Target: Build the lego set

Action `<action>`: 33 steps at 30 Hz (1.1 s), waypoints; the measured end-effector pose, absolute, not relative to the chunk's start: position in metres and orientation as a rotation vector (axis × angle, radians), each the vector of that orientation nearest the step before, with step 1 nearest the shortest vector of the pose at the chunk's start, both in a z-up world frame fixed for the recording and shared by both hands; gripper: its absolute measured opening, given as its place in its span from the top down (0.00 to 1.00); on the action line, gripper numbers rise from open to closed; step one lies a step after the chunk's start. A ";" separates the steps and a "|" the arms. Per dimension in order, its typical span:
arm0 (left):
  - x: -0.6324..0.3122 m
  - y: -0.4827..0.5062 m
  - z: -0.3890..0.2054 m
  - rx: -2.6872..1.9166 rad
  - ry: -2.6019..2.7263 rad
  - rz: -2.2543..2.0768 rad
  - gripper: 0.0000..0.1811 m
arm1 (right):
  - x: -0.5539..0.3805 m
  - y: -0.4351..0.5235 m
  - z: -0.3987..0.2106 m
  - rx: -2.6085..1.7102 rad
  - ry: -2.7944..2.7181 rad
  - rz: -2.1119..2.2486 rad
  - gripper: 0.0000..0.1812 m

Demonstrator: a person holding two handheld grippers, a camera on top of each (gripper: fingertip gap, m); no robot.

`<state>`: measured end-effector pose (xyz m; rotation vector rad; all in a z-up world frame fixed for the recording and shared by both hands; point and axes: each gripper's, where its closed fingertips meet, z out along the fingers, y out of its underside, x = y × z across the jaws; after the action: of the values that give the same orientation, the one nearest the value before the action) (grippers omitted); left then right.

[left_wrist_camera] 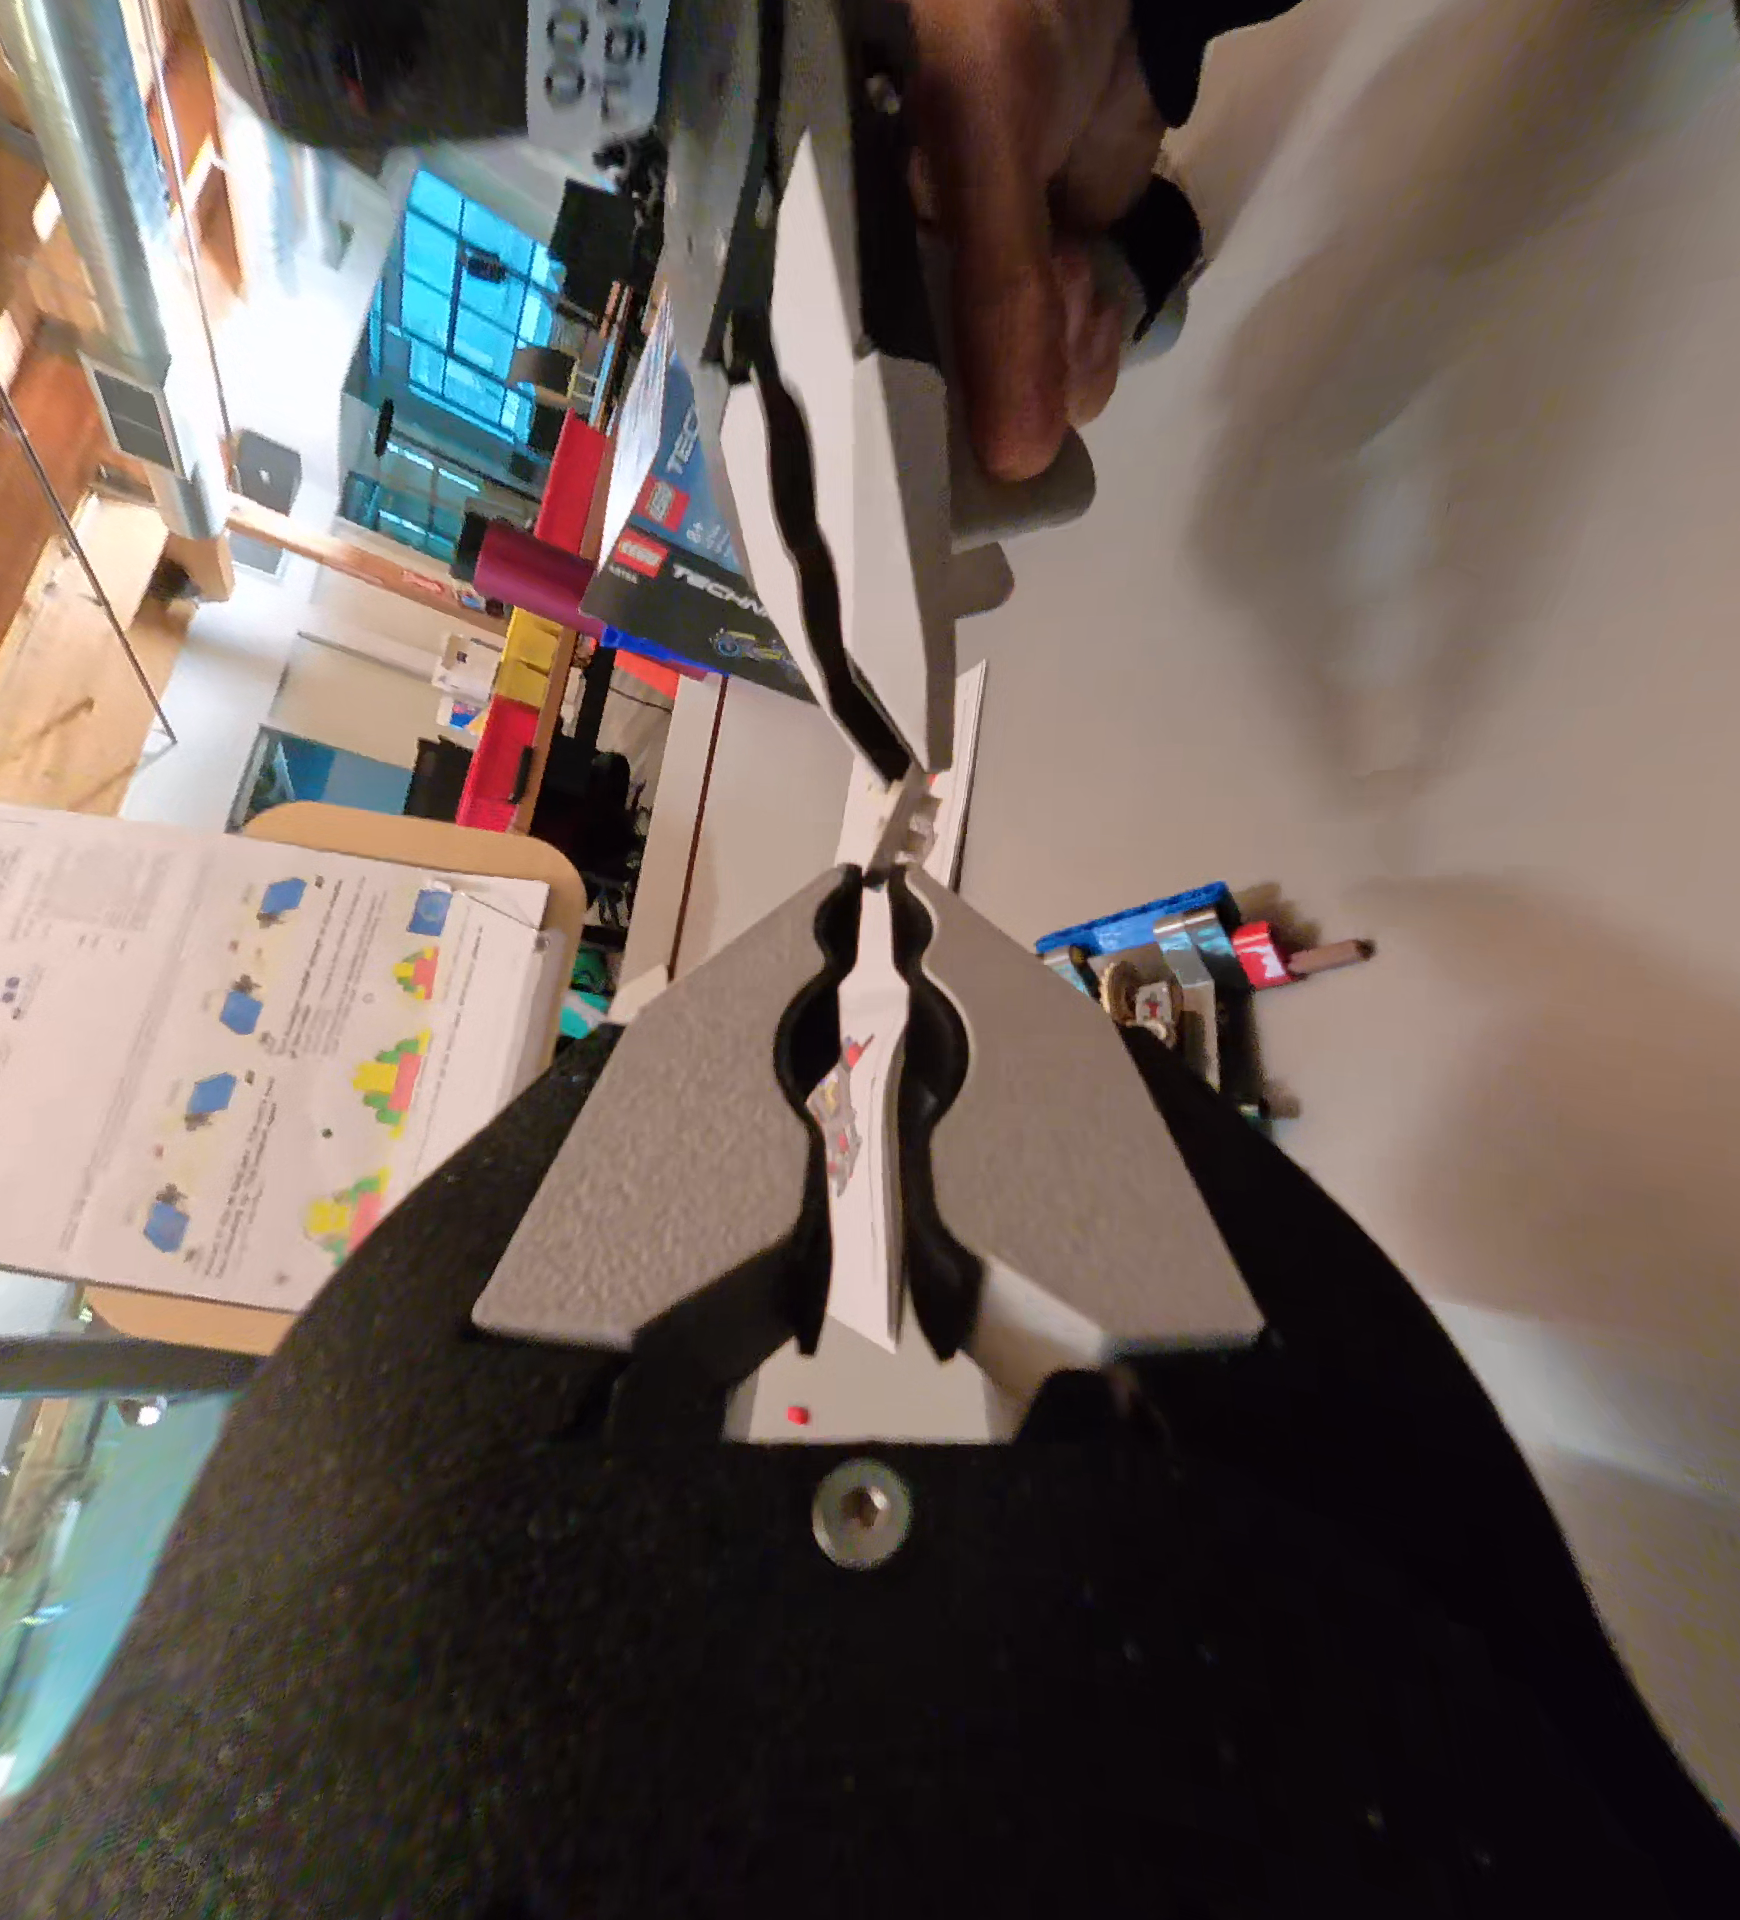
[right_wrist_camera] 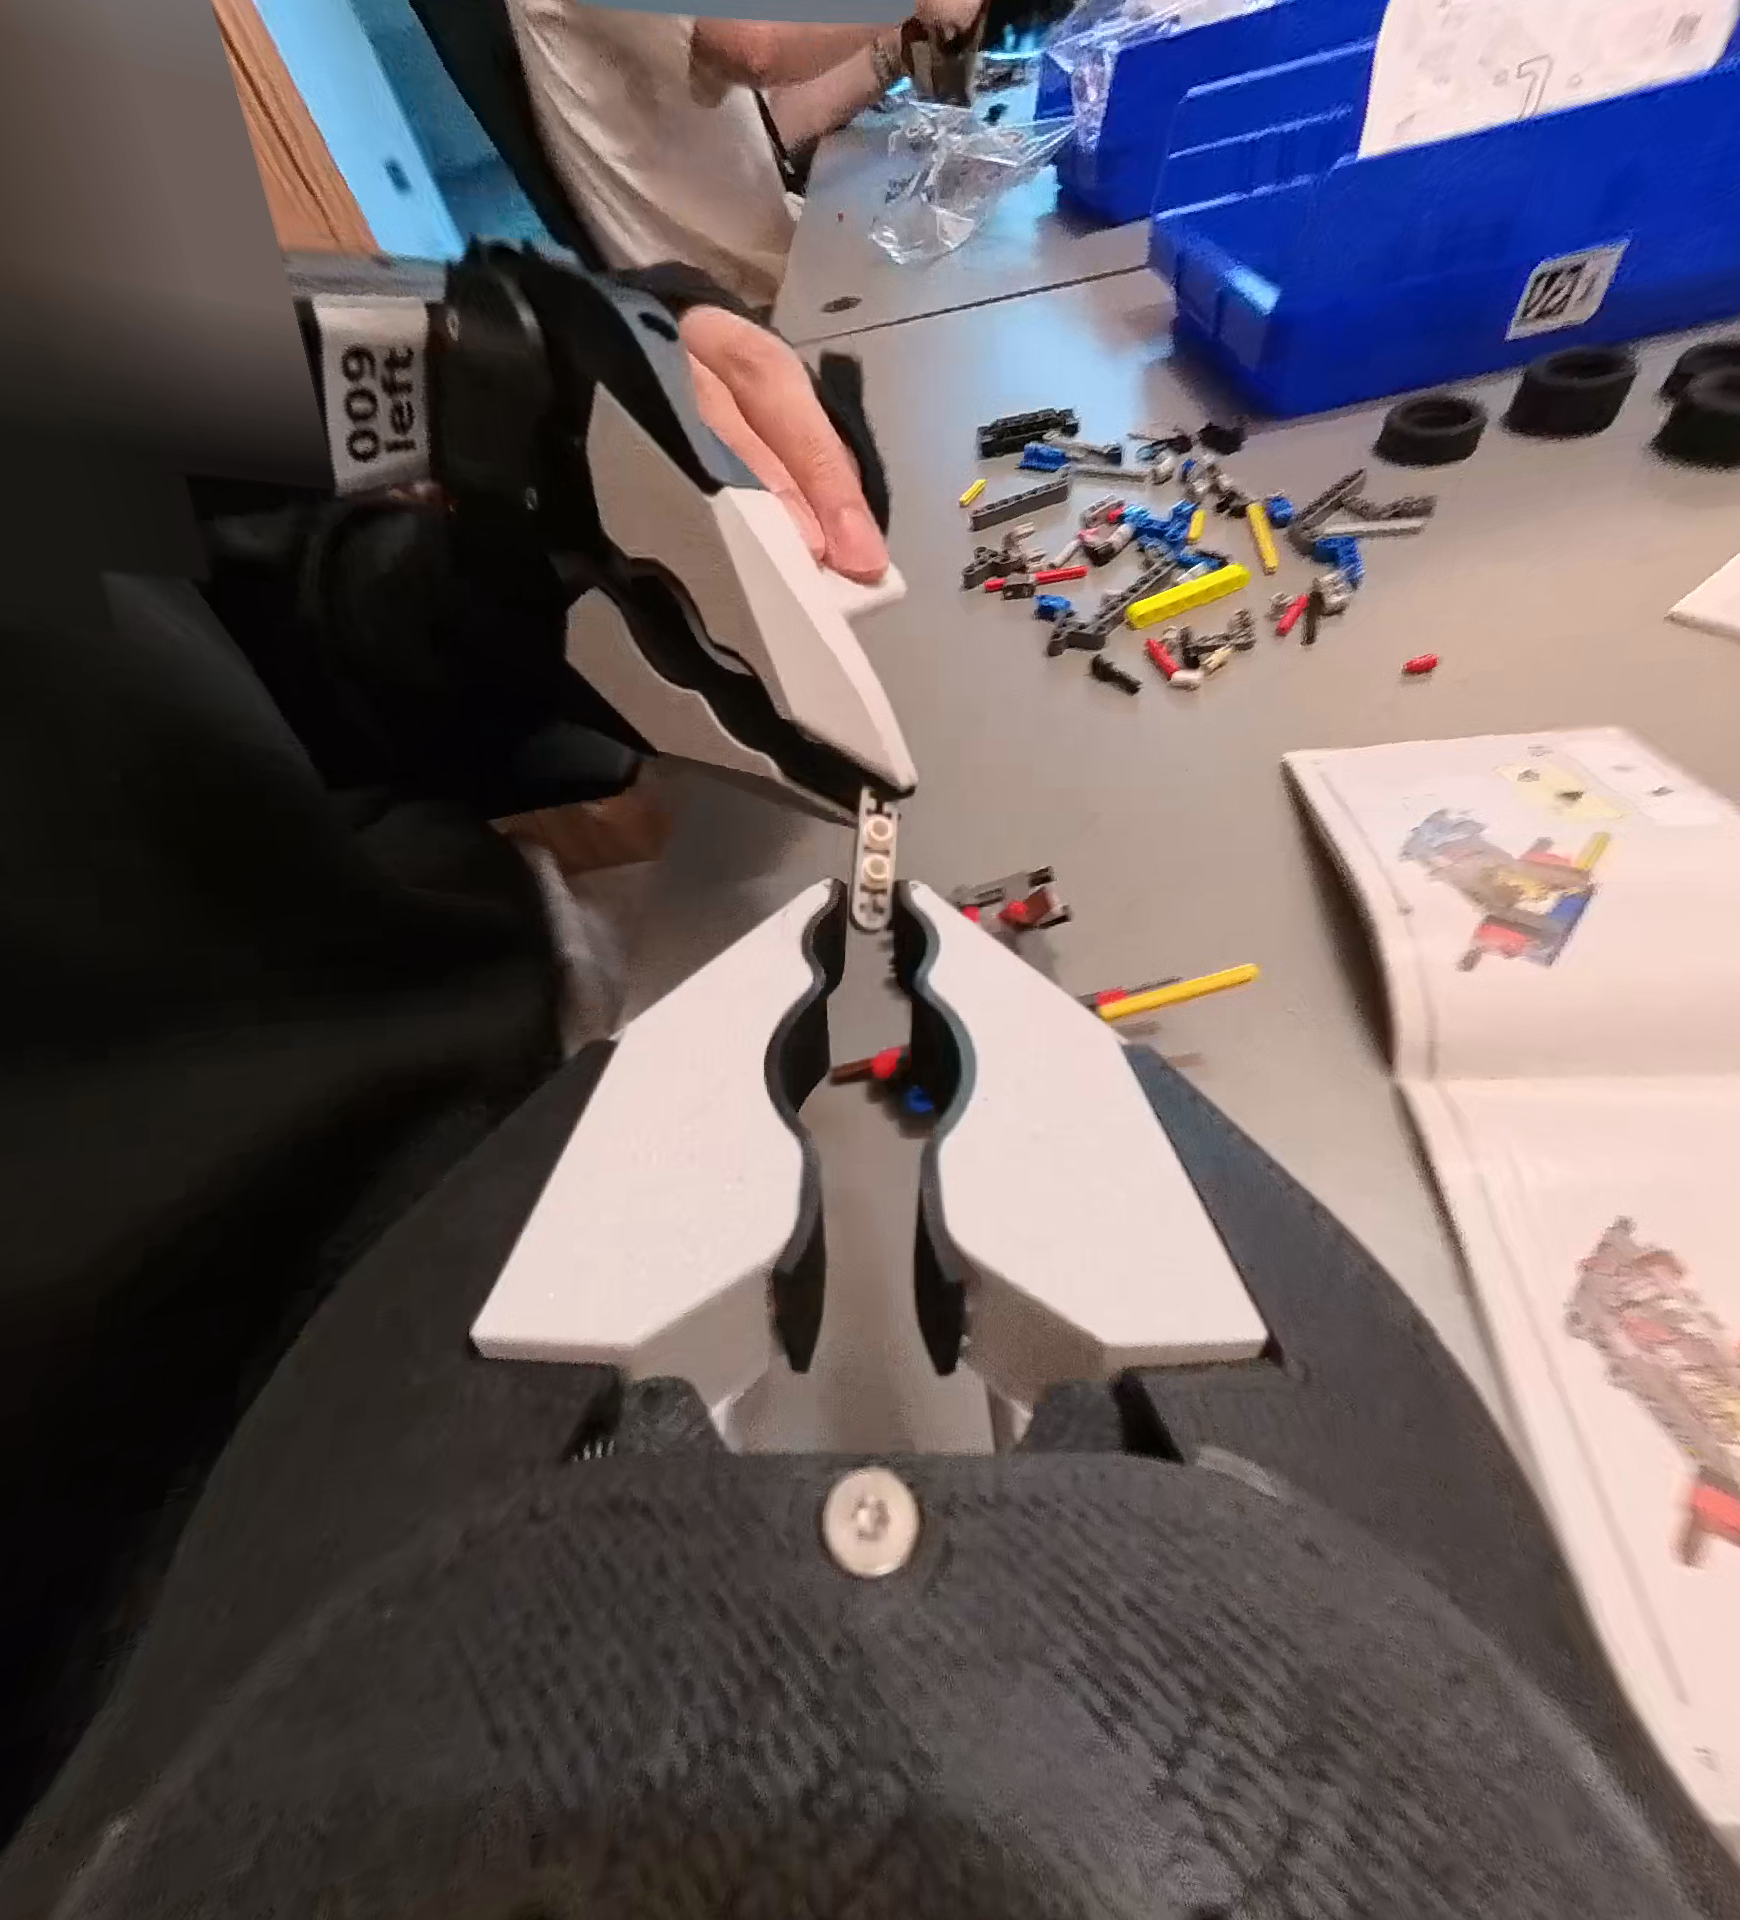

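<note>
A small grey lego beam with round holes (right_wrist_camera: 876, 862) is held in the air between both grippers. In the right wrist view my right gripper (right_wrist_camera: 871, 902) closes on its lower end, and the left gripper (right_wrist_camera: 881, 795) comes in from the upper left and pinches its top end. In the left wrist view the beam (left_wrist_camera: 902, 826) shows edge-on. My left gripper (left_wrist_camera: 876, 881) is shut on one end and the right gripper (left_wrist_camera: 905, 771), held by a hand, is shut on the other.
A pile of loose lego parts (right_wrist_camera: 1157, 561) lies on the grey table (right_wrist_camera: 1105, 790), with black tyres (right_wrist_camera: 1572, 395), blue bins (right_wrist_camera: 1468, 229), an open instruction booklet (right_wrist_camera: 1520, 935), a yellow axle (right_wrist_camera: 1178, 987) and a small sub-assembly (right_wrist_camera: 1011, 899). Another person (right_wrist_camera: 658, 125) sits at the far side. Both grippers' tips are close together, under 4 cm apart.
</note>
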<state>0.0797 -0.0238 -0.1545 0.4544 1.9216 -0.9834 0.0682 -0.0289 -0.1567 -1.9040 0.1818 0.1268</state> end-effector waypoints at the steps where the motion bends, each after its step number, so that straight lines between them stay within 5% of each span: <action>1: 0.082 -0.023 -0.156 0.427 1.936 -0.996 0.99 | 0.070 -0.028 -0.156 -1.909 0.144 0.059 0.95; 5: 0.092 -0.018 -0.158 0.294 1.980 -1.069 0.99 | 0.077 -0.023 -0.156 -1.921 -0.070 -0.318 0.87; 11: 0.095 -0.013 -0.162 0.216 2.040 -1.171 0.99 | 0.096 -0.019 -0.167 -1.939 -0.227 -0.720 0.90; 18: 0.094 -0.008 -0.166 0.224 2.077 -1.173 0.99 | 0.097 -0.016 -0.172 -1.937 -0.368 -0.849 0.98; 33: 0.104 0.001 -0.185 0.233 2.131 -0.927 0.99 | 0.110 -0.011 -0.194 -2.045 -0.484 -1.038 0.95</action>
<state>0.1044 0.0015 -0.1850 0.2328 2.1308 -0.9274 0.1096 -0.0106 -0.1938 -2.0449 -0.4839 -1.0378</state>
